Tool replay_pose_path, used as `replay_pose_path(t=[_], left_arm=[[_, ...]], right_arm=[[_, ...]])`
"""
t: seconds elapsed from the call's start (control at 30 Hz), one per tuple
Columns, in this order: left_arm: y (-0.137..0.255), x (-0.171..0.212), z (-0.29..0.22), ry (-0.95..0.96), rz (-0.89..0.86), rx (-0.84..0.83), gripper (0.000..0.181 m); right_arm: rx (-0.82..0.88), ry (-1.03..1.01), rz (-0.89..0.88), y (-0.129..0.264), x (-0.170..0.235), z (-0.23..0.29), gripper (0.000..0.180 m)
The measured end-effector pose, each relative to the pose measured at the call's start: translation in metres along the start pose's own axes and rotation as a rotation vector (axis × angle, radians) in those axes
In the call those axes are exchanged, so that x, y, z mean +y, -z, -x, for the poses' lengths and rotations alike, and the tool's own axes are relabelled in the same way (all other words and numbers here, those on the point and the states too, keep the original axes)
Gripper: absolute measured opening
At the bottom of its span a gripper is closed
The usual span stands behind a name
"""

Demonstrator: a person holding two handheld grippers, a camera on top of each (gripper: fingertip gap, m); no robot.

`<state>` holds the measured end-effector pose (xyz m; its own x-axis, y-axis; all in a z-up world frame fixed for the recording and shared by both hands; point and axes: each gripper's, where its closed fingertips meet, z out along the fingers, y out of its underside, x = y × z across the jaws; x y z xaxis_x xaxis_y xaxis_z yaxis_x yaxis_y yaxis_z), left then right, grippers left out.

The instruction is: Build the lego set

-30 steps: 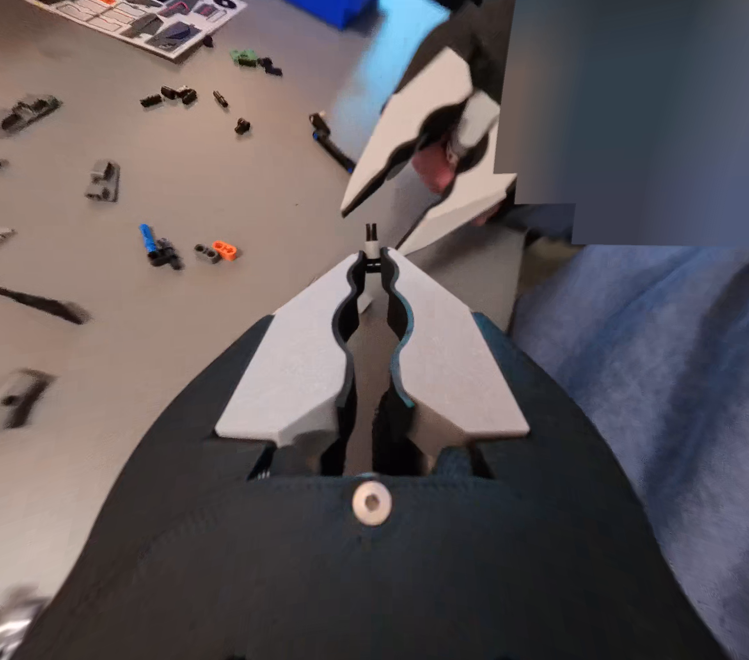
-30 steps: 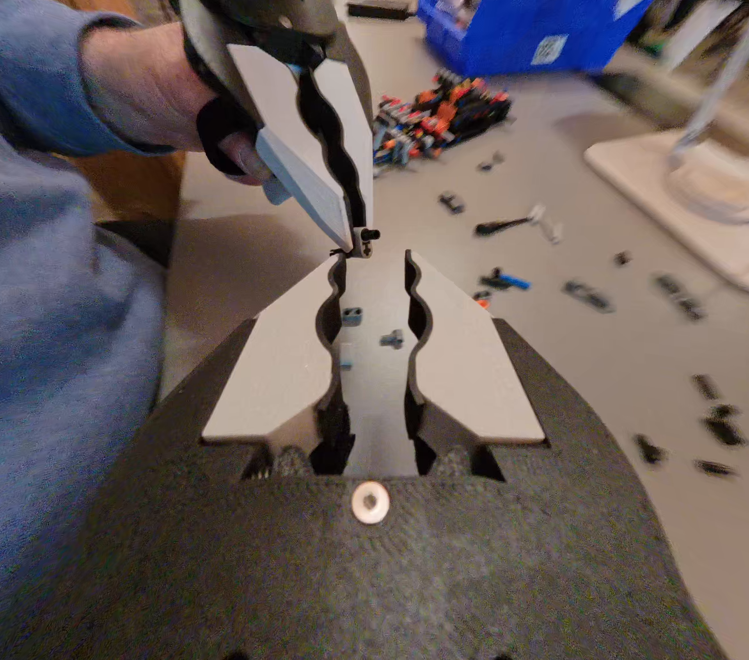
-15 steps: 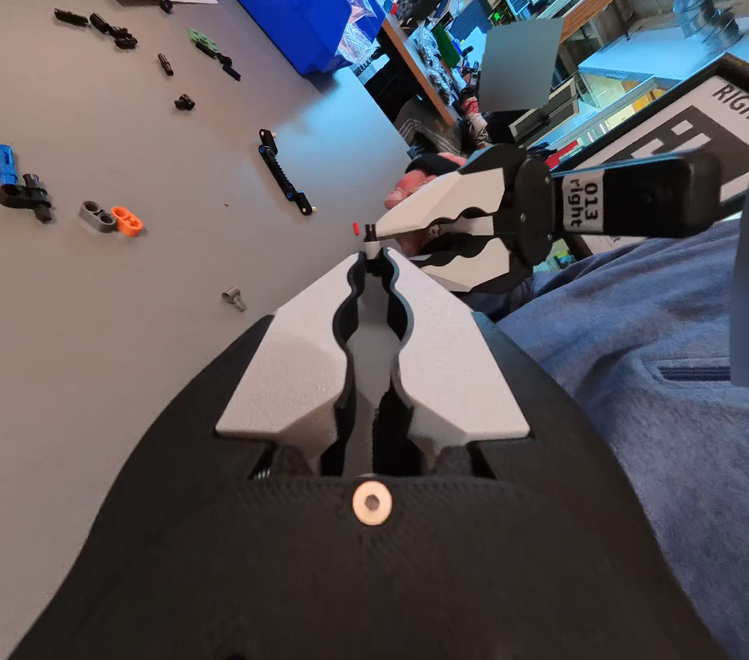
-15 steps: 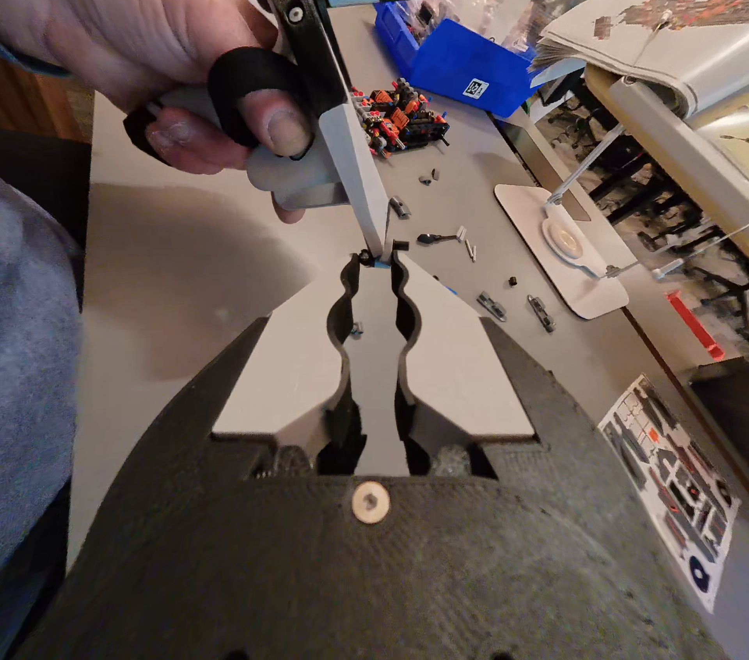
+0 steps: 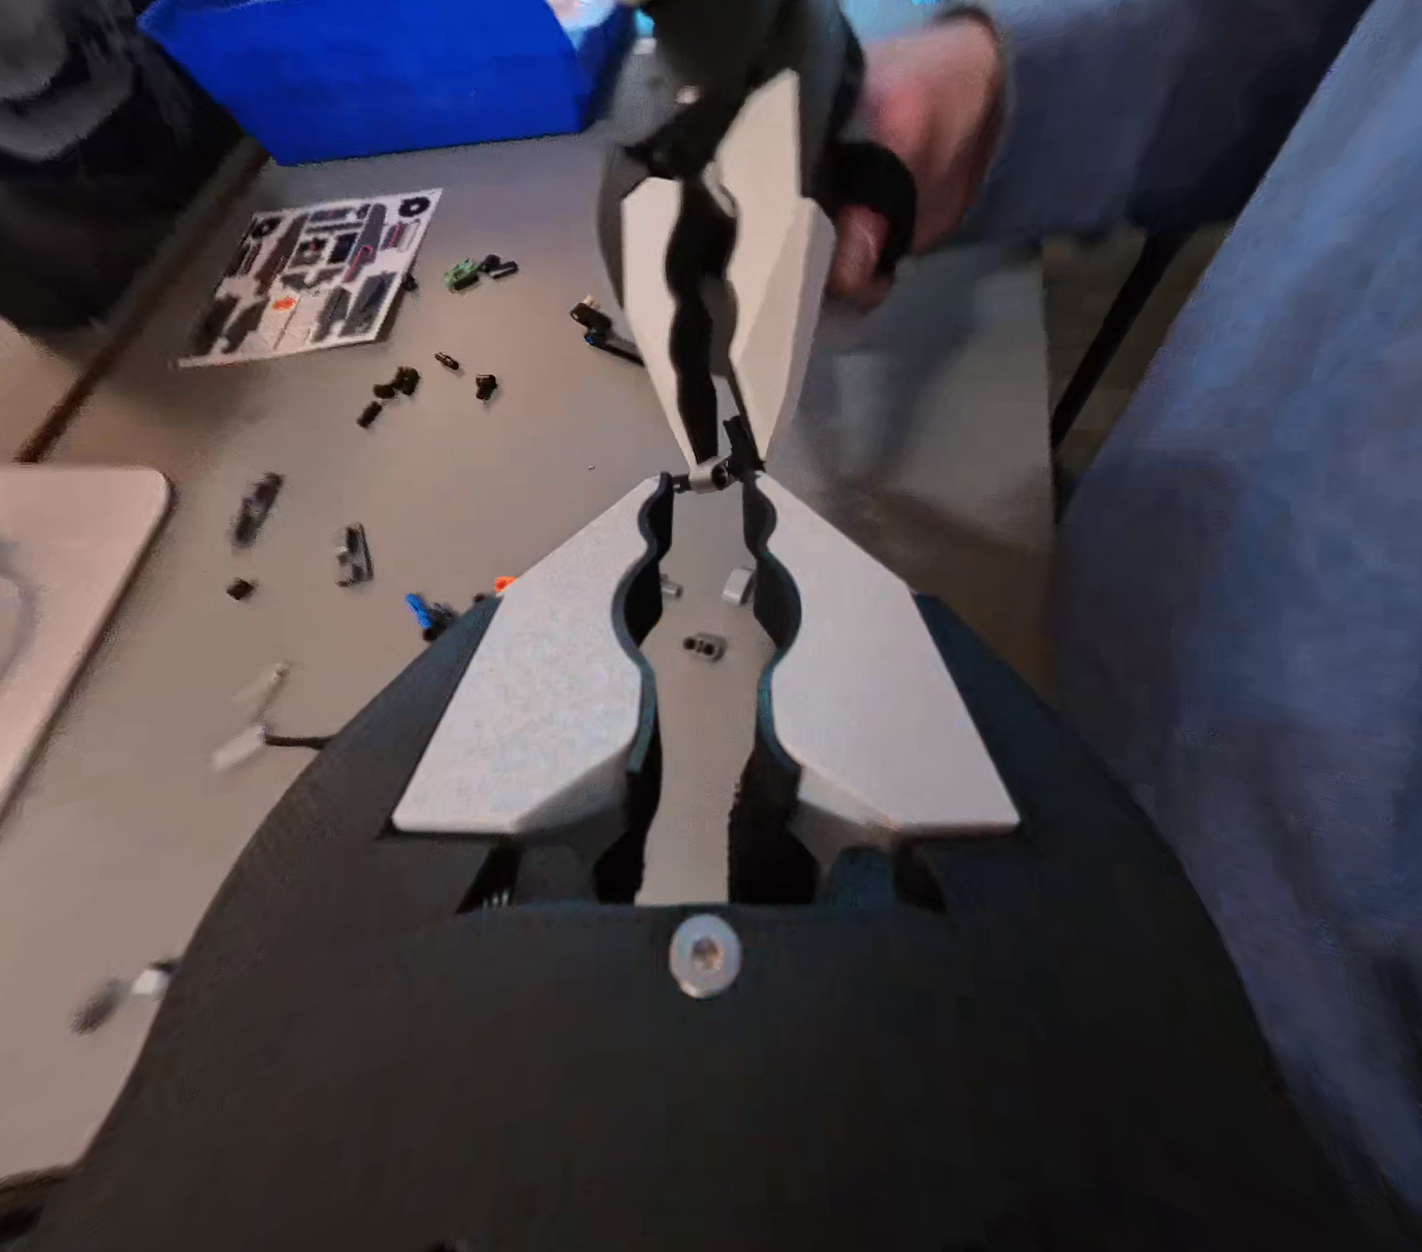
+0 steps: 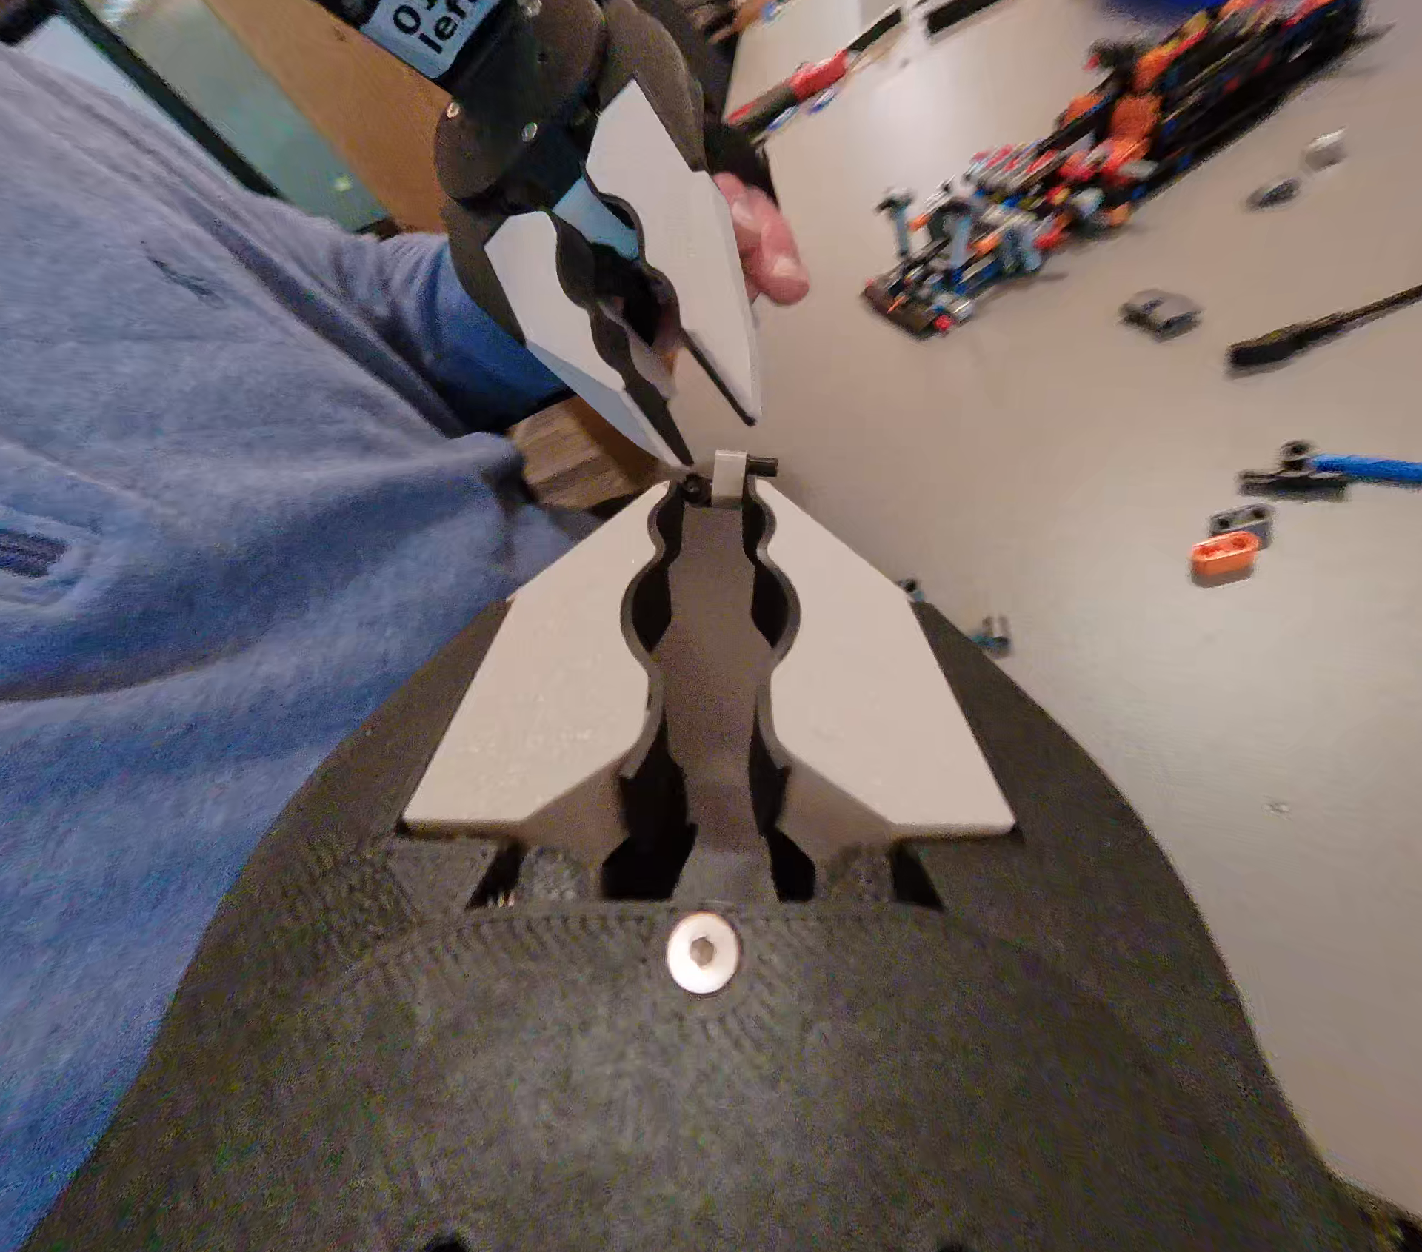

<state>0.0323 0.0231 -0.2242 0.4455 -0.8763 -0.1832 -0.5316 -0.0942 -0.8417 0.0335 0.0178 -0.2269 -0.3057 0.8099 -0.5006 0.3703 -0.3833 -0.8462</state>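
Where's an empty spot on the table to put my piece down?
The widest bare patch is the grey table right of the right gripper, which pinches a small grey piece, and nearer than the orange piece. Crowded: around the half-built model, and the black pins by the sticker sheet.

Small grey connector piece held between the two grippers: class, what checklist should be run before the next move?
1. Right gripper shut on the small grey connector piece: ok.
2. Left gripper open, not clamping the piece: ok.
3. Short black pin fully seated in the piece: cannot tell.
4. Piece held clear of the grey table: ok.
5. Left wrist view sharp: not ok, blurred.
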Motion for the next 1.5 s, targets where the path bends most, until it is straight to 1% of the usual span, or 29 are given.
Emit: replay_pose_path(t=[0.1, 0.2, 0.33, 0.5, 0.73, 0.83, 0.93, 1.0, 1.03, 1.1, 1.17, 1.23, 1.33, 1.5], left_arm=[[-0.006, 0.001, -0.005, -0.175, 0.047, -0.011, 0.011], [-0.009, 0.004, -0.006, -0.257, 0.075, -0.005, 0.002], [-0.009, 0.005, -0.008, -0.304, 0.075, 0.014, 0.002], [-0.004, 0.006, -0.007, -0.316, 0.075, 0.04, 0.011], [-0.008, 0.007, -0.006, -0.342, 0.067, 0.047, 0.008], [-0.007, 0.008, -0.007, -0.318, 0.056, 0.056, 0.007], [-0.006, 0.011, -0.001, -0.252, 0.054, 0.048, 0.005], [-0.003, 0.009, 0.004, -0.16, 0.024, 0.061, 0.005], [-0.002, 0.008, 0.006, -0.113, 0.008, 0.067, 0.005], [-0.003, 0.009, 0.006, -0.034, -0.009, 0.098, 0.005], [-0.004, 0.008, 0.007, 0.033, -0.029, 0.12, 0.005], [-0.003, 0.005, 0.007, 0.076, -0.058, 0.145, 0.005], [-0.004, 0.006, 0.007, 0.073, -0.051, 0.154, 0.005], [-0.009, 0.018, 0.006, 0.102, -0.002, 0.178, 0.005]], right_arm=[[-0.1, -0.086, 0.052, -0.001, 0.006, 0.001, 0.013], [-0.167, -0.145, 0.068, -0.001, 0.008, 0.001, 0.013], [-0.257, -0.214, 0.07, -0.001, 0.009, 0.002, 0.013], [-0.318, -0.267, 0.023, 0.002, 0.002, 0.001, 0.013], [-0.356, -0.315, 0.051, -0.002, 0.003, 0.002, 0.013], [-0.377, -0.339, 0.042, -0.003, 0.002, 0.003, 0.013], [-0.317, -0.299, 0.031, -0.006, 0.001, -0.002, 0.016], [-0.253, -0.24, 0.004, -0.005, -0.005, -0.005, 0.028], [-0.207, -0.174, -0.001, -0.003, -0.007, -0.006, 0.029], [-0.083, -0.028, -0.012, 0.001, -0.013, -0.009, 0.024], [0.023, 0.116, 0.034, 0.002, -0.012, -0.009, 0.018], [0.09, 0.188, 0.083, -0.001, -0.008, -0.009, 0.014], [0.155, 0.249, 0.092, -0.002, -0.009, -0.011, 0.007], [0.19, 0.275, 0.141, -0.007, 0.0, -0.018, 0.005]])
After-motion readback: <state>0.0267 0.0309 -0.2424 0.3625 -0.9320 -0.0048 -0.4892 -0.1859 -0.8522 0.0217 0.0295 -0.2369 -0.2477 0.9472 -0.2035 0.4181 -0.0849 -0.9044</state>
